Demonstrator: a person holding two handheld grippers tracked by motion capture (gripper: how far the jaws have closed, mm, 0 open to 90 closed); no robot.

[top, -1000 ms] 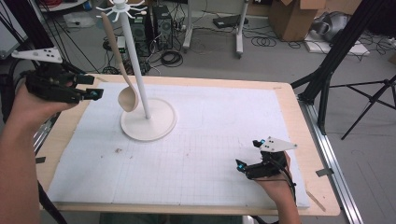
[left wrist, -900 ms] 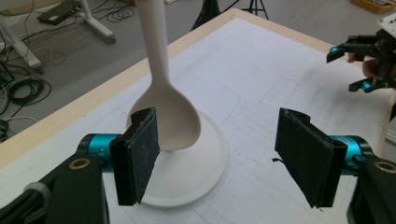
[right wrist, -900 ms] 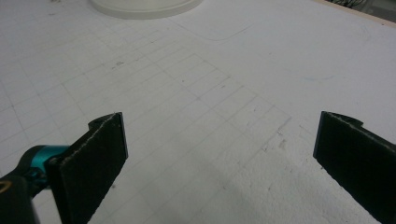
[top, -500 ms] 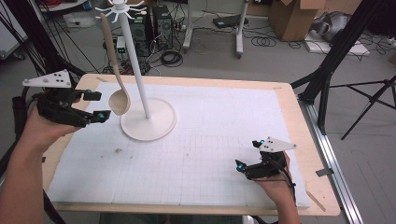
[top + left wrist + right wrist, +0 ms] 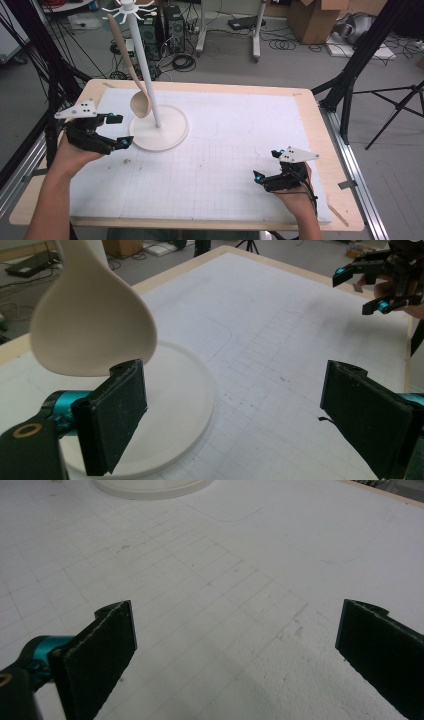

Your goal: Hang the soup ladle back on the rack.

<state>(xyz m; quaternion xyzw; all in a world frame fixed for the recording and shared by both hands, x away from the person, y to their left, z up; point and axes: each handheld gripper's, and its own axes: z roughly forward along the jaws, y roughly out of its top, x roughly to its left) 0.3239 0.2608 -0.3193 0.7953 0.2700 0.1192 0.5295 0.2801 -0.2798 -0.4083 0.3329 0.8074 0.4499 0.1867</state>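
Since previous frames: left gripper (image 5: 118, 131) dropped lower, pulled back from spoon (image 5: 140, 104); jaws have just been opening, nothing between them. Likely meaning: spoon released, hanging step done. Spoon hangs from top hook of white stand (image 5: 159, 131), bowl just above base, free of pads. Left forearm angled in from table's left edge, jaws pointing toward base. Right gripper (image 5: 267, 164) rests low on white mat (image 5: 225, 150), jaws apart, empty.

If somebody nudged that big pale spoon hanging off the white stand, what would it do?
The spoon hangs from a hook at the top, its bowl free above the stand, so it would probably swing. It looks rigid, likely wood, so unlikely to flop. The stand's broad round base suggests it wouldn't tip easily.
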